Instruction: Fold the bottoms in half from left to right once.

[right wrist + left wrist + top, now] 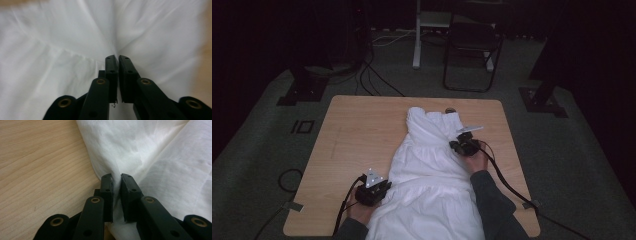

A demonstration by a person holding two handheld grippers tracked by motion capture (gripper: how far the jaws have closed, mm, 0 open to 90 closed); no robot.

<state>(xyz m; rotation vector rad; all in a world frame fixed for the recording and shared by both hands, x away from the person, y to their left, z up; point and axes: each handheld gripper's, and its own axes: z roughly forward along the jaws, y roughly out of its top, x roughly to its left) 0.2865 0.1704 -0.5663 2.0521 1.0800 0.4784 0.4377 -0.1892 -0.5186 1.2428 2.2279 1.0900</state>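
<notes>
A white dress (427, 165) lies lengthwise on the wooden table (357, 130), its bodice toward the far edge and its skirt running off the near edge. My left gripper (385, 186) sits at the skirt's left edge. In the left gripper view its jaws (116, 177) are shut on a fold of the cloth (155, 170), with bare wood (37, 170) to the left. My right gripper (455, 145) rests at the right side of the dress near the waist. In the right gripper view its jaws (117, 58) are shut on the cloth (62, 37), and creases run out from their tips.
A small dark object (450, 110) pokes out by the top of the bodice. Beyond the table stand a folding chair (472, 40), a white post (417, 35) and black stand bases (302, 90) (542, 97). Cables (372, 75) cross the carpet.
</notes>
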